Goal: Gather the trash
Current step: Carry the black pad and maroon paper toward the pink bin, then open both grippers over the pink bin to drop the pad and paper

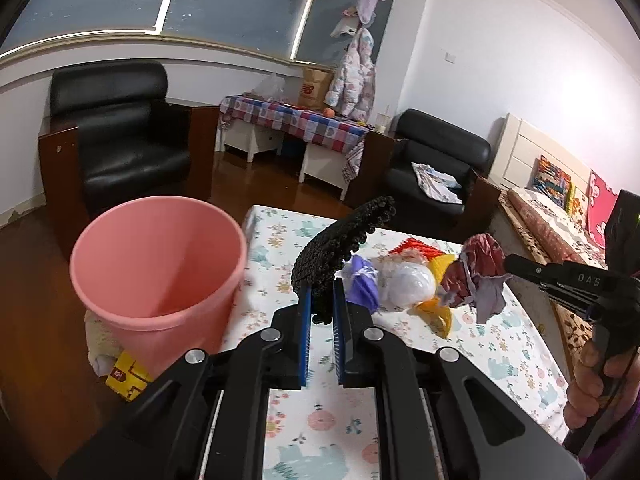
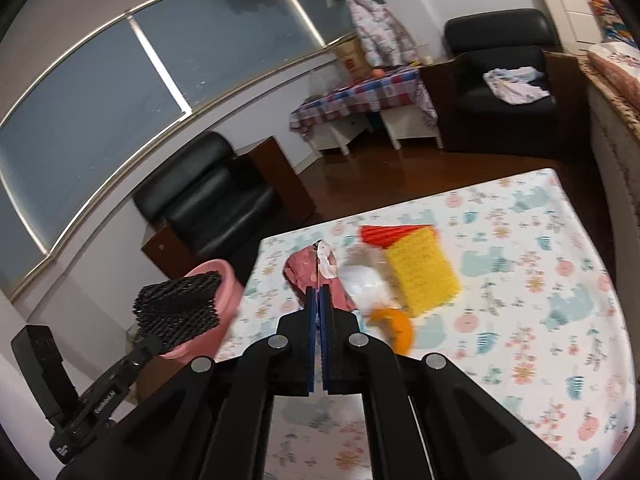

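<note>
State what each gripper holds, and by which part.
The left gripper clamps the black foam netting by its lower end. The right gripper pinches the dark red wrapper by its near edge.

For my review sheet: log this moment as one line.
left gripper: shut on black mesh piece | right gripper: shut on maroon wrapper | pink bin: left of table

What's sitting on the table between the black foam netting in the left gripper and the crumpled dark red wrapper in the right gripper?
In the left wrist view, a crumpled purple plastic bag and a clear white plastic bag lie between them.
</note>
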